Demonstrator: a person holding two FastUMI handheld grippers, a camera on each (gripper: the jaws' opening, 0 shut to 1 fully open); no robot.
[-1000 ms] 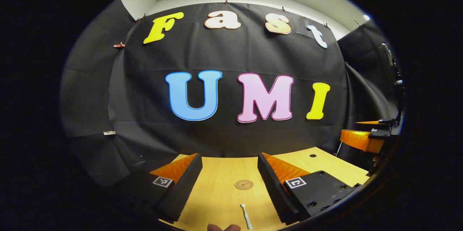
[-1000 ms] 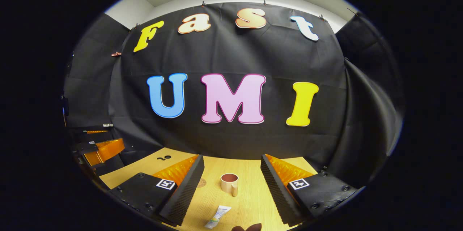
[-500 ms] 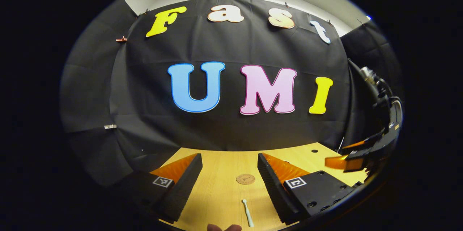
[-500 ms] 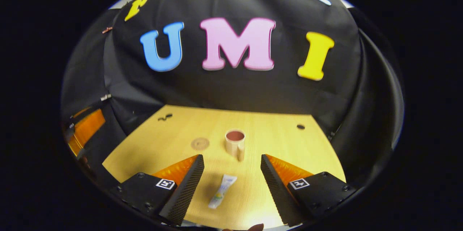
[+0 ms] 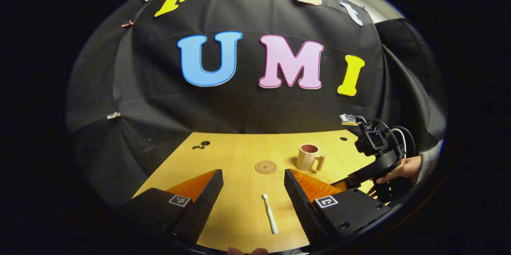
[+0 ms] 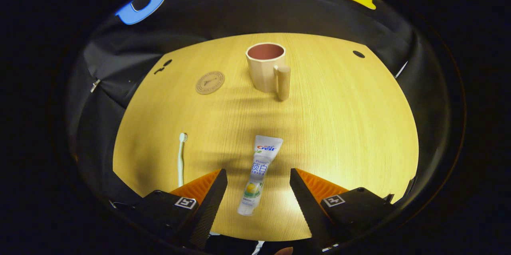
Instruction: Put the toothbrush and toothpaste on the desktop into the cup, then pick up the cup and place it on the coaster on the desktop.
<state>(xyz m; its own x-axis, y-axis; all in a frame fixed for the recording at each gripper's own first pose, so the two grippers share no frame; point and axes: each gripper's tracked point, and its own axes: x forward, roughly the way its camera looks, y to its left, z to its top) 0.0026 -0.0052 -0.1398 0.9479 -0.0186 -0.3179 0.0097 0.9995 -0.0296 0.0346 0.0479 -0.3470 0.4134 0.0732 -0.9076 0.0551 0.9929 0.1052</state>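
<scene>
Both grippers spread wide, empty: right gripper (image 6: 258, 191) straddled toothpaste (image 6: 257, 175), probably soft, light, best pinched mid-tube; left gripper (image 5: 253, 193) over toothbrush (image 5: 270, 219).

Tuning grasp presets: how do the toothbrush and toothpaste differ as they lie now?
The toothbrush is a thin plain white stick; the toothpaste is a wider, flat printed tube. The toothpaste lies between the open right gripper fingers, the toothbrush off to their left. In the left gripper view the toothbrush lies between the left gripper fingers. Both lie flat on the desktop, ungrasped.

place: recording booth | cues: black cloth wall (image 5: 159, 99), bare wooden desktop (image 6: 339, 127)
</scene>
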